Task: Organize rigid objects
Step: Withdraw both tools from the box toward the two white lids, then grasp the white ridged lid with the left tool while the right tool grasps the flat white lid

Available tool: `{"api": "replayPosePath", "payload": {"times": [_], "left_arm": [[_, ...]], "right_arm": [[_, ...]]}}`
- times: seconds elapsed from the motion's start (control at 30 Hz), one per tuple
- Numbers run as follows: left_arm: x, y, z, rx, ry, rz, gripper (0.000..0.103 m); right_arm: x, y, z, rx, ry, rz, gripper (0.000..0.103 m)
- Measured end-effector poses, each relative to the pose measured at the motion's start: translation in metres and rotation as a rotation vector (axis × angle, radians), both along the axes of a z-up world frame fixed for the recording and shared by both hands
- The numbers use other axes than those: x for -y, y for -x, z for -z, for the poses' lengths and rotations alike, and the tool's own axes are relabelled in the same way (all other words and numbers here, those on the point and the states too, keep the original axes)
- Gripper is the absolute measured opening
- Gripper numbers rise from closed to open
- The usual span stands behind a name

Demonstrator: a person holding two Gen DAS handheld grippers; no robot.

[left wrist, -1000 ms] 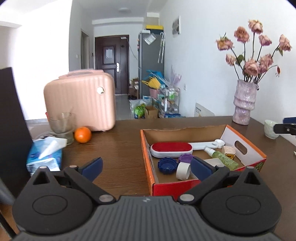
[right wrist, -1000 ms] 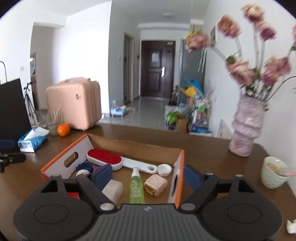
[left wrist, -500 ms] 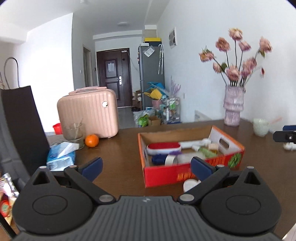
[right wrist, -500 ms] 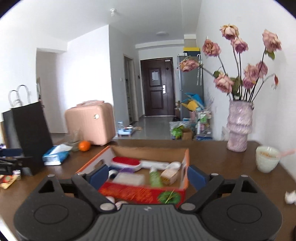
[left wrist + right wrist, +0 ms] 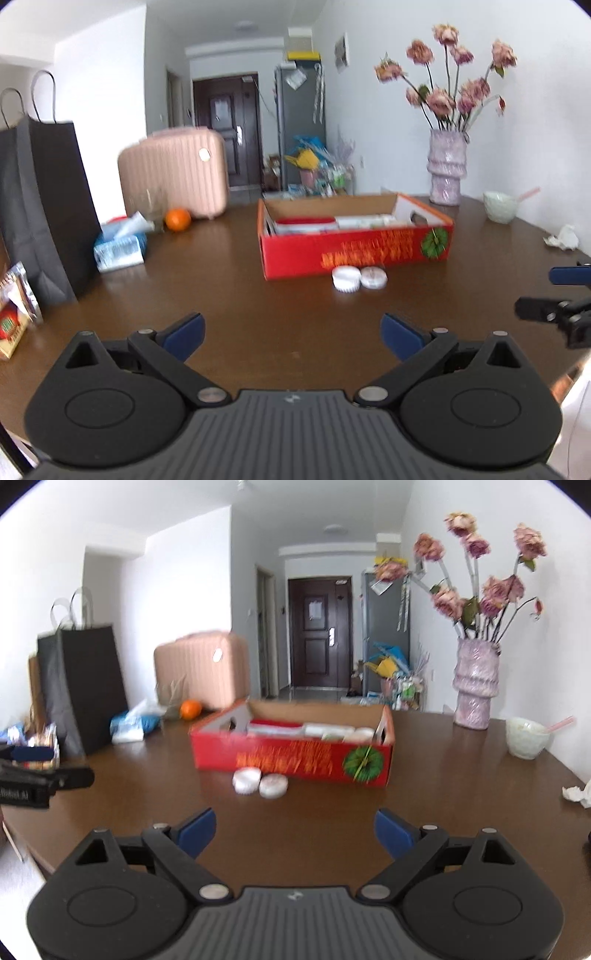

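A red cardboard box (image 5: 354,251) (image 5: 295,758) stands in the middle of the brown table, with a red-and-white brush and other small items inside, mostly hidden by its front wall. Two white round lids (image 5: 358,278) (image 5: 260,783) lie on the table against the box's front. My left gripper (image 5: 291,334) is open and empty, well short of the box. My right gripper (image 5: 295,830) is open and empty, also short of the box. Each gripper shows at the edge of the other's view, the right one at the right of the left wrist view (image 5: 554,295).
A black paper bag (image 5: 40,206), a tissue pack (image 5: 120,247), an orange (image 5: 177,219) and a pink case (image 5: 173,173) stand at the left. A vase of flowers (image 5: 445,171), a white cup (image 5: 500,206) and crumpled paper (image 5: 561,238) are at the right.
Both grippers have pulled back from over the box toward the near table edge. The box now looks farther off and the two white lids in front of it have come into view.
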State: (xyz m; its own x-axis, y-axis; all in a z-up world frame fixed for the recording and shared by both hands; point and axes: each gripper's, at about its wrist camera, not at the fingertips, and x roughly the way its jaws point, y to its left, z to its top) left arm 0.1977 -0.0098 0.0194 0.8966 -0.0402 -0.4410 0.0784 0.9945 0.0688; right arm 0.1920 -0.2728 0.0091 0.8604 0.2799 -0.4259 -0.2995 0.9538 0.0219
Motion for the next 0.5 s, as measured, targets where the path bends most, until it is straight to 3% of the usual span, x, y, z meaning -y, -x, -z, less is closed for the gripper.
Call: {"api": "replayPosePath", "payload": {"times": [0.3, 0.5], "left_arm": [[0.005, -0.037, 0.024, -0.063, -0.008, 0.009, 0.103], [-0.005, -0.068, 0.037, -0.107, 0.006, -0.012, 0.103]], "right_arm": [[-0.011, -0.027, 0.020, -0.062, 0.008, 0.000, 0.093], [-0.021, -0.069, 0.030, -0.111, 0.036, -0.025, 0.092]]}}
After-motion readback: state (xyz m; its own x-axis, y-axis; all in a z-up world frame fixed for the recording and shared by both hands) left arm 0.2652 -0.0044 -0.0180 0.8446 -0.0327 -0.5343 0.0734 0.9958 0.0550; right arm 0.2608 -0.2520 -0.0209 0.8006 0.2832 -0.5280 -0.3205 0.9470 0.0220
